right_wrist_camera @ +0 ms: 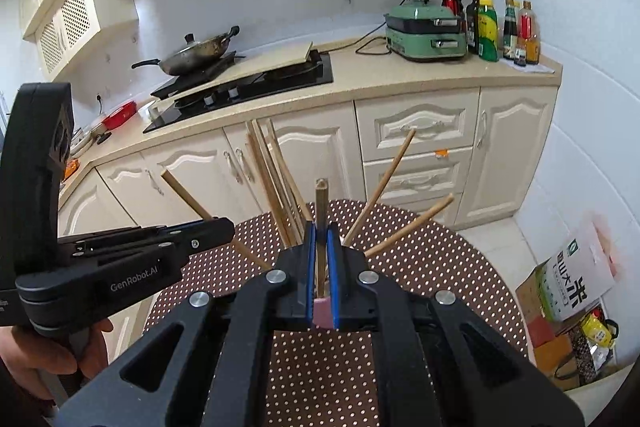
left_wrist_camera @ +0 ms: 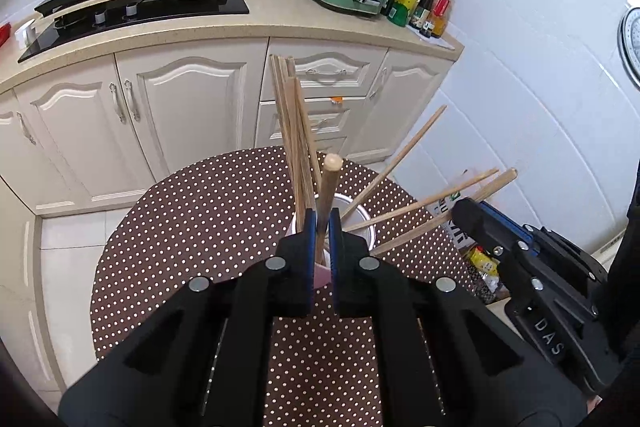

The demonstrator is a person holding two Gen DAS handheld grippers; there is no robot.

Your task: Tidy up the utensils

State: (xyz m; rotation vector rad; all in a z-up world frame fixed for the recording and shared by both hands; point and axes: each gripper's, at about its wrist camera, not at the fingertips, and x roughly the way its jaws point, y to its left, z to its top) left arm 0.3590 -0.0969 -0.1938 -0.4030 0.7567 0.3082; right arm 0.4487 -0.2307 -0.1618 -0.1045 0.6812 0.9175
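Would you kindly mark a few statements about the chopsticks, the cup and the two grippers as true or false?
1. The left gripper is shut on a chopstick. True.
2. The right gripper is open. False: its jaws are closed on a chopstick.
3. The cup stands on a polka-dot table. True.
4. The cup holds no chopsticks. False: several stand in it.
5. A wok sits on the floor. False: it is on the stove.

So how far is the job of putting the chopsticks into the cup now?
Done: several chopsticks already stand in the pink cup on the dotted table. In hand: the left gripper and the right gripper each hold one chopstick over the cup. Left: releasing both. No loose chopsticks show on the table.
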